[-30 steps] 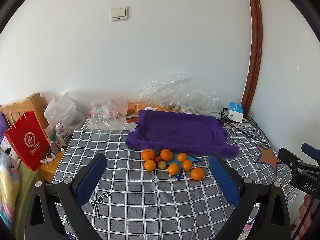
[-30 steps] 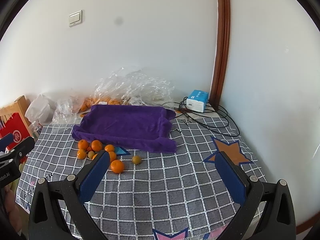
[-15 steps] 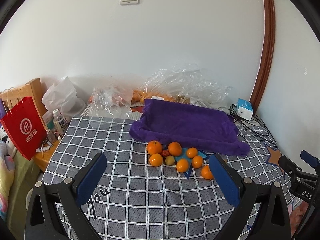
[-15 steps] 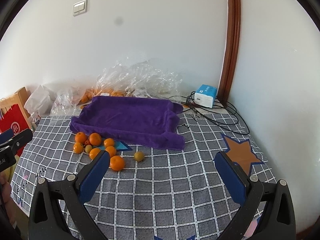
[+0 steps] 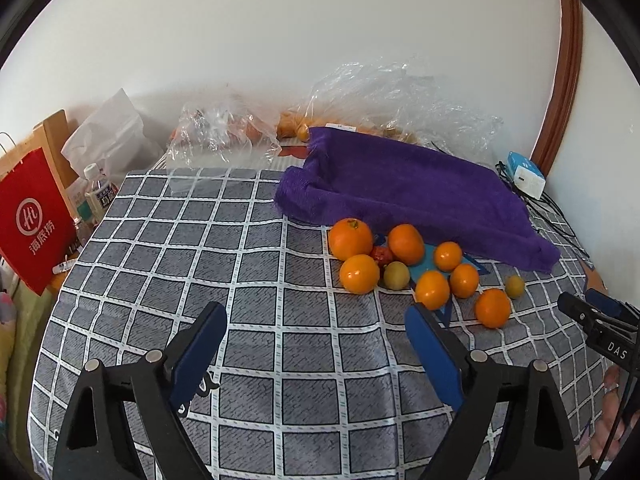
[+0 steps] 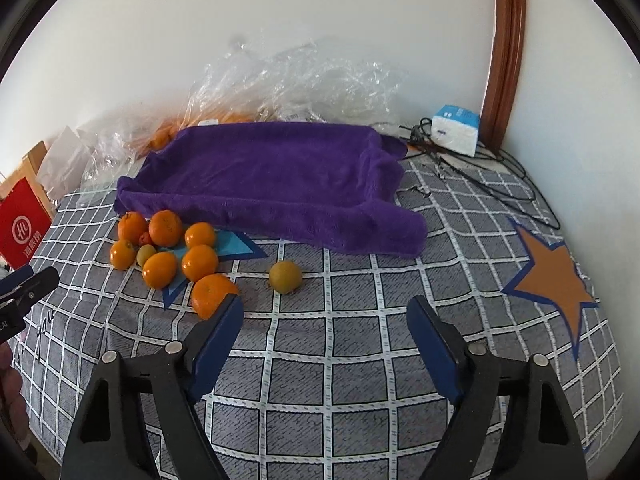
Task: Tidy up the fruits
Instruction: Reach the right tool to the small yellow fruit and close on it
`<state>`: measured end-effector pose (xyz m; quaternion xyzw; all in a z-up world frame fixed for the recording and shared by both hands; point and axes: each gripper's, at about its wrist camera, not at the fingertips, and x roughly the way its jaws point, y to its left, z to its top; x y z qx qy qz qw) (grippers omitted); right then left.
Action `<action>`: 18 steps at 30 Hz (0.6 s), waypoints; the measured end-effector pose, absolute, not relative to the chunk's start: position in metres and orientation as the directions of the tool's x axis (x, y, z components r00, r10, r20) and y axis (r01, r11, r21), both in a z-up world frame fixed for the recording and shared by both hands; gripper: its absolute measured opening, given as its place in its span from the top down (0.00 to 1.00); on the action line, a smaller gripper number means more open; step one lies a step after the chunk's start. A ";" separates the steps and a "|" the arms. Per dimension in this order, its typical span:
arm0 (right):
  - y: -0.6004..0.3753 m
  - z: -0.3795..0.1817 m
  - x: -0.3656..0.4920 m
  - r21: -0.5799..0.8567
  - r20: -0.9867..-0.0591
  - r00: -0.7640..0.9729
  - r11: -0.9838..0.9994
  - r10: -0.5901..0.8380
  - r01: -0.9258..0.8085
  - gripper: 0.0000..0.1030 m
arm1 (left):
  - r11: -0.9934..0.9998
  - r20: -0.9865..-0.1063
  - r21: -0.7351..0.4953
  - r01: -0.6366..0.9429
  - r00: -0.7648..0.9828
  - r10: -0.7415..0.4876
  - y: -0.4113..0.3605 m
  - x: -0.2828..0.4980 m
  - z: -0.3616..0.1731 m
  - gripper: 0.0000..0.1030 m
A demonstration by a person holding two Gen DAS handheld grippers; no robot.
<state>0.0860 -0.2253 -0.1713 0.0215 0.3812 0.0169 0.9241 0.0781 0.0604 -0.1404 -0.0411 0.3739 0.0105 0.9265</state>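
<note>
Several oranges (image 5: 406,244) lie in a cluster on the checked tablecloth (image 5: 200,248), with a small red fruit (image 5: 382,255) and a yellow-green fruit (image 5: 396,275) among them. The cluster also shows in the right wrist view (image 6: 165,228). A lone yellow-green fruit (image 6: 285,276) lies apart to the right. A purple towel-lined tray (image 6: 276,172) stands behind them and holds nothing. My left gripper (image 5: 316,336) is open and empty, short of the cluster. My right gripper (image 6: 326,328) is open and empty, just short of the lone fruit and an orange (image 6: 212,294).
Clear plastic bags (image 6: 296,84) with more oranges lie along the wall. A white-blue box (image 6: 456,128) and black cables (image 6: 480,176) are at the back right. A red paper bag (image 5: 30,216) and a bottle (image 5: 98,192) stand left of the table.
Both grippers have moved forward and down toward the table; the fruit and the tray look larger and nearer. Nothing on the table has moved.
</note>
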 end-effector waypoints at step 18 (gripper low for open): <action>-0.209 -0.223 0.151 0.112 -0.744 0.651 0.988 0.151 -0.102 0.62 | 0.997 -0.762 -0.080 0.015 0.644 -0.071 0.055 0.125 -0.184 0.18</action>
